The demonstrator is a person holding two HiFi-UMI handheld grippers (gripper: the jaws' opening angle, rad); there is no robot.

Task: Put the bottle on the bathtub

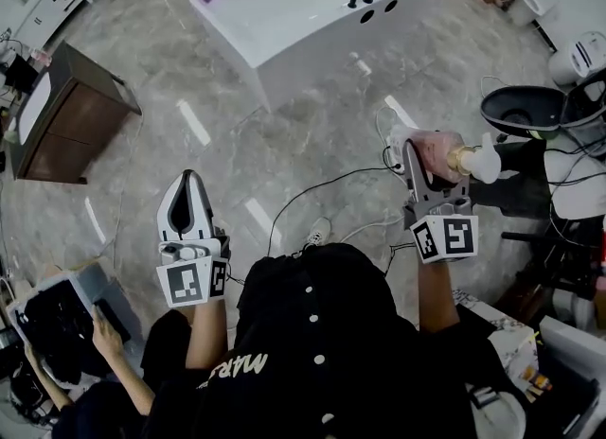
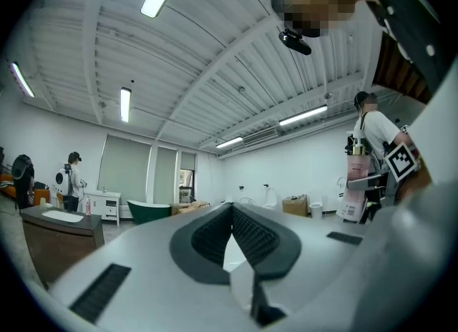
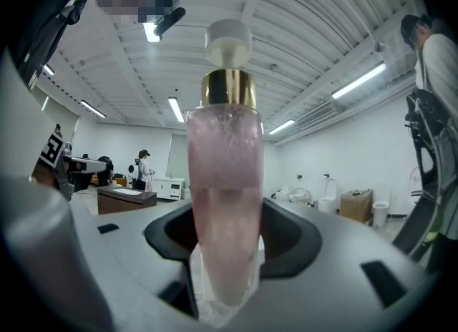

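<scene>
Carry step: the right tool (image 1: 421,159) is clamped on the pink pump bottle (image 1: 438,147), near right, well apart from the white bathtub (image 1: 312,54) at far centre. The left tool (image 1: 189,186) is empty, jaws together. Next, probably: carry it forward and set it upright on the rim.

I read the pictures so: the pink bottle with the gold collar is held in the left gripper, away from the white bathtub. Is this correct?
Not quite: the bottle is held in the right gripper, not the left. The right gripper view shows its jaws closed on it; the left gripper is shut on nothing. It is indeed away from the white bathtub.
</scene>
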